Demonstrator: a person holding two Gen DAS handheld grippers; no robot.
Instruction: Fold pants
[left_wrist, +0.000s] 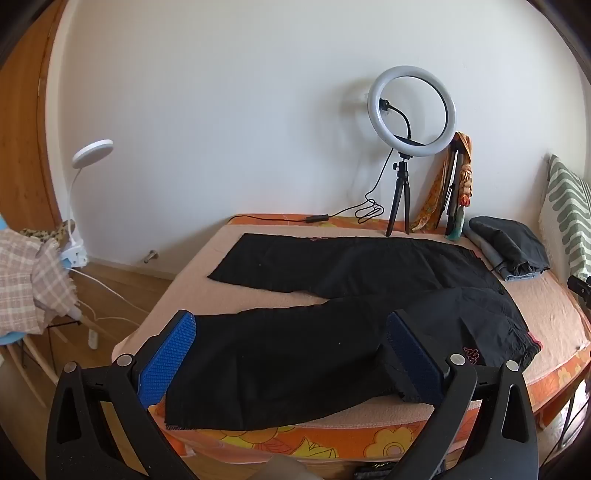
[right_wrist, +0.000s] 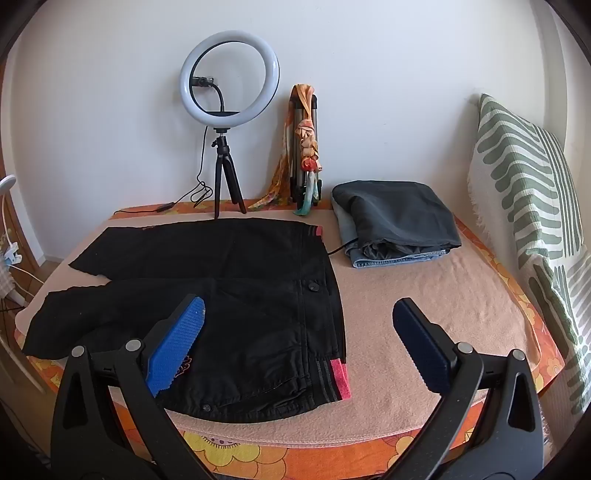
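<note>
Pants (left_wrist: 332, 332) lie spread flat on the bed (right_wrist: 424, 314), legs apart, waistband toward your right. Both claws, left (left_wrist: 291, 354) and right (right_wrist: 299, 343), hang wide open above the near leg and waistband, holding nothing. Pinch only the top layer and the fold will drag crooked. Farther back, a careless sweep could snag the ring light (right_wrist: 229, 77) cable or nudge the folded clothes (right_wrist: 395, 221).

A home bedroom: bed (right_wrist: 424, 295), striped pillow (right_wrist: 524, 192), folded clothes (right_wrist: 399, 218).
</note>
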